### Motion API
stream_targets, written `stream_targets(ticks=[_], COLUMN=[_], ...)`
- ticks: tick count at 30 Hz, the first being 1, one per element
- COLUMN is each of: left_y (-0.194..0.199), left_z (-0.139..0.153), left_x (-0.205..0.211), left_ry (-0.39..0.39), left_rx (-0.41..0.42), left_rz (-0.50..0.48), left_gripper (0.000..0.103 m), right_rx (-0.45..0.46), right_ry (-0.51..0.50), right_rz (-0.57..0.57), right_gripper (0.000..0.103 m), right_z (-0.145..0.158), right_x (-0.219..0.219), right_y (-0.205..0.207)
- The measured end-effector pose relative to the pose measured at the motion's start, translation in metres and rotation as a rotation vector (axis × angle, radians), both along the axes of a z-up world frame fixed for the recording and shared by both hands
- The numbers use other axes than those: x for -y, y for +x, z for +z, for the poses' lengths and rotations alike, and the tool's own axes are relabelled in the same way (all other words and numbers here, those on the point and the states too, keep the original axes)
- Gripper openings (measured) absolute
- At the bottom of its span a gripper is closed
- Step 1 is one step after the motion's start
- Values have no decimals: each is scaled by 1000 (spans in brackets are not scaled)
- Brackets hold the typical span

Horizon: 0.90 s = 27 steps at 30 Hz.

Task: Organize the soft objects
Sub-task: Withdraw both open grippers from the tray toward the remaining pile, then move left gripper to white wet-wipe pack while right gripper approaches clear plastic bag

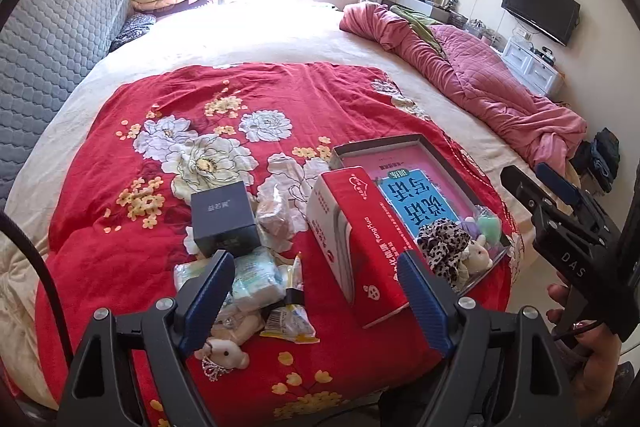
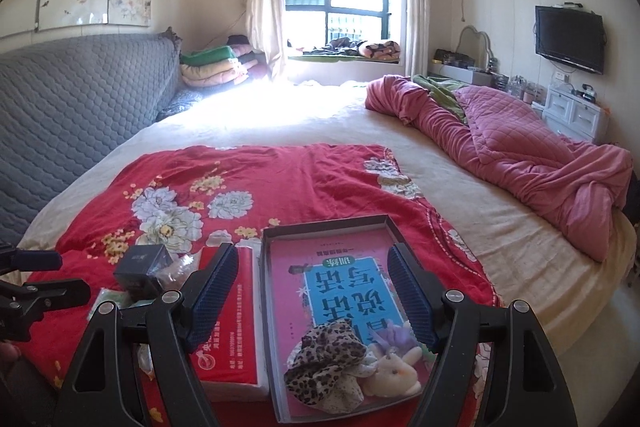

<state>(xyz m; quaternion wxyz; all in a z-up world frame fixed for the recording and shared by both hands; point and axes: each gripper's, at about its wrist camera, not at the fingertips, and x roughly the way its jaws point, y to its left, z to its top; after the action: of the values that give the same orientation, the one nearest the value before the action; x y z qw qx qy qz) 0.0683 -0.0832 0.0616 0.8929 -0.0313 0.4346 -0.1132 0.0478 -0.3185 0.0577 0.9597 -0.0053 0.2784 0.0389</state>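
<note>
Red floral bedding (image 1: 120,227) covers the near end of the bed. On it a shallow tray (image 2: 276,367) holds a leopard scrunchie (image 2: 328,351) and a plush bunny (image 2: 394,371) at its near end, side by side. Right gripper (image 2: 310,303) hovers above the tray, jaws apart, empty. Left of the tray, the left gripper (image 1: 316,291) hangs with jaws apart over wipe packets (image 1: 252,279); a small bear (image 1: 224,351) lies below its left jaw, head toward the tray.

The right gripper (image 2: 310,291) hangs over a shallow tray (image 2: 268,307) on the red floral quilt (image 2: 320,183), jaws wide apart, nothing between them. In the tray's near end lie a leopard-print scrunchie (image 2: 326,355) and a small plush bunny (image 2: 394,371) (touching, side by side). A red box (image 2: 232,327) sits just beside the tray.
</note>
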Motion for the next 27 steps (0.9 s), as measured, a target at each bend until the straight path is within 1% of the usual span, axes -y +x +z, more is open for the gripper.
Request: stream_targets(ticks=[12, 21, 27], left_y=[-7, -10, -11], left_z=[15, 17, 9], left_x=[-48, -81, -103], left_ry=[-10, -23, -34], left_rx=[10, 7, -5], left_rz=[90, 157, 197], left_gripper=[83, 83, 83], right_rx=[27, 29, 21], right_ry=[-20, -27, -41], right_rz=[82, 126, 170], right_gripper=[78, 78, 78], right_z=[16, 24, 24], right_x=[-35, -54, -72], right_y=[-7, -11, -12])
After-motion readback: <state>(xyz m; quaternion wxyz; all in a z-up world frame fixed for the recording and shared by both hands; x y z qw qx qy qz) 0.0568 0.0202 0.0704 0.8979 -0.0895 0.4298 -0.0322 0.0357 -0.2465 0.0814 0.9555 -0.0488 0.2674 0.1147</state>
